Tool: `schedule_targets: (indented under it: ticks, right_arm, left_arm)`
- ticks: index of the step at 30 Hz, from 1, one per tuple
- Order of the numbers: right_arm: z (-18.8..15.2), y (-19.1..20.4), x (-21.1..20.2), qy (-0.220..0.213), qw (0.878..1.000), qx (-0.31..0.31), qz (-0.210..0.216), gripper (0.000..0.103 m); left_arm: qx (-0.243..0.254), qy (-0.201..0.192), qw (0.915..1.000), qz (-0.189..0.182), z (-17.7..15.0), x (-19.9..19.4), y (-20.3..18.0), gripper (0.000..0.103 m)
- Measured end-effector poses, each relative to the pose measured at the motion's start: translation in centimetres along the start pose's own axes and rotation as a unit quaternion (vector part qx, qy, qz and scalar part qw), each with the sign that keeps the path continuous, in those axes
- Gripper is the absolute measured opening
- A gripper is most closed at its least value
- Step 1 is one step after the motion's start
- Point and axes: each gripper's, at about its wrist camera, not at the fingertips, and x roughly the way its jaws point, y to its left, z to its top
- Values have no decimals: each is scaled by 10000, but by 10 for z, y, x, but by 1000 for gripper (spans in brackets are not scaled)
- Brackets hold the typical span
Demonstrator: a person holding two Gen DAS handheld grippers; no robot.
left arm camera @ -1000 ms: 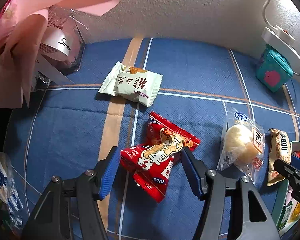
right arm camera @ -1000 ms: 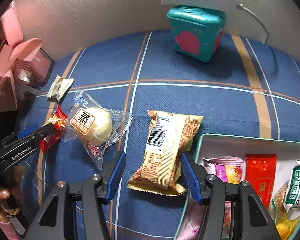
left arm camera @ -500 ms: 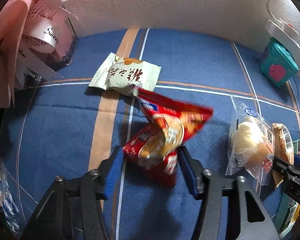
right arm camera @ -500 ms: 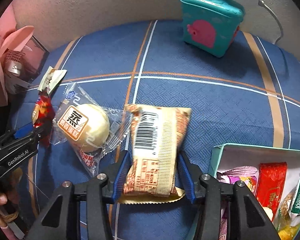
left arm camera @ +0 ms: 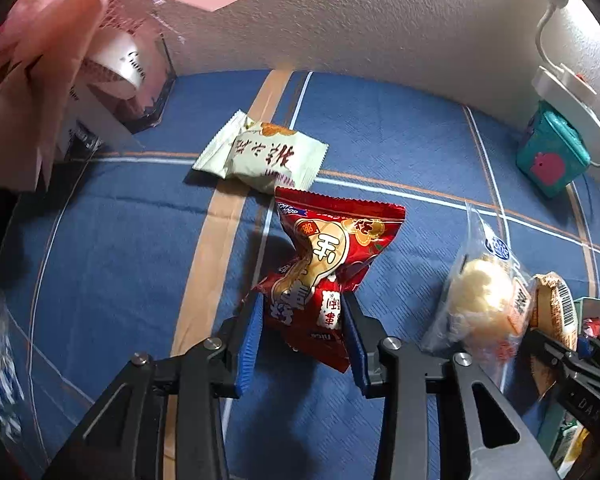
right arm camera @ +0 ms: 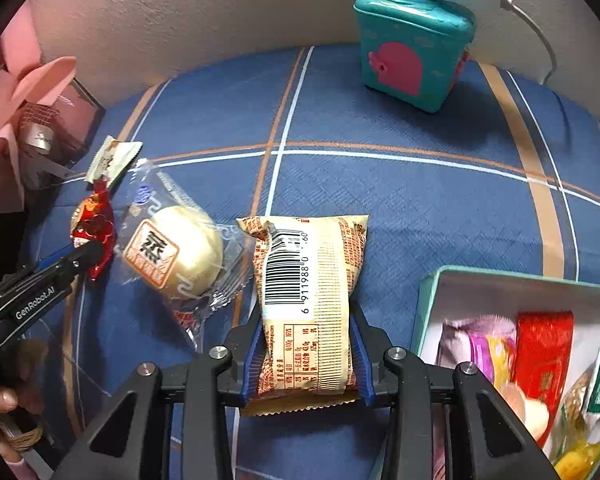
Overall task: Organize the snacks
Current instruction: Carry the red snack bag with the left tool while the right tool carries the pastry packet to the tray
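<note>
In the left wrist view my left gripper point(left arm camera: 303, 332) is shut on the lower end of a red snack packet point(left arm camera: 332, 248), which tilts up off the blue checked cloth point(left arm camera: 120, 260). My right gripper point(right arm camera: 306, 356) has a beige barcode packet point(right arm camera: 308, 280) between its blue pads. Its jaws are closing and the pads press on the packet's sides. A teal-rimmed box point(right arm camera: 500, 278) holding several snacks lies just right of the right gripper. The left gripper's tip point(right arm camera: 88, 252) also shows at the left of the right wrist view, with the red packet point(right arm camera: 96, 224) in it.
A pale green packet point(left arm camera: 260, 156) lies beyond the red one. A clear-wrapped bun point(right arm camera: 180, 252) lies between the two grippers. A teal tin point(right arm camera: 412, 48) stands by the back wall and a pink-ribboned gift box point(left arm camera: 132, 80) at the far left. A hand point(right arm camera: 0, 400) shows at the lower left.
The left jaws closed on the red packet and raised it off the cloth. The right jaws closed in from either side onto the beige packet, which now sits gripped between the pads.
</note>
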Motion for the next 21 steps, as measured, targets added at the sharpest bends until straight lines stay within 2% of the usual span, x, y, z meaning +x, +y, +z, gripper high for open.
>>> schedule_targets:
  ticks: [11,21]
  right_arm:
    - [-40,7,-38,-234,9995,-8,227,40]
    - [-83,8,-79,-555,9977,52,388,40]
  left_arm:
    - [-495,72,9987,-136,-37,-33,-10,39]
    - [-639,-260,9974,-209,-63,-92,-31,39]
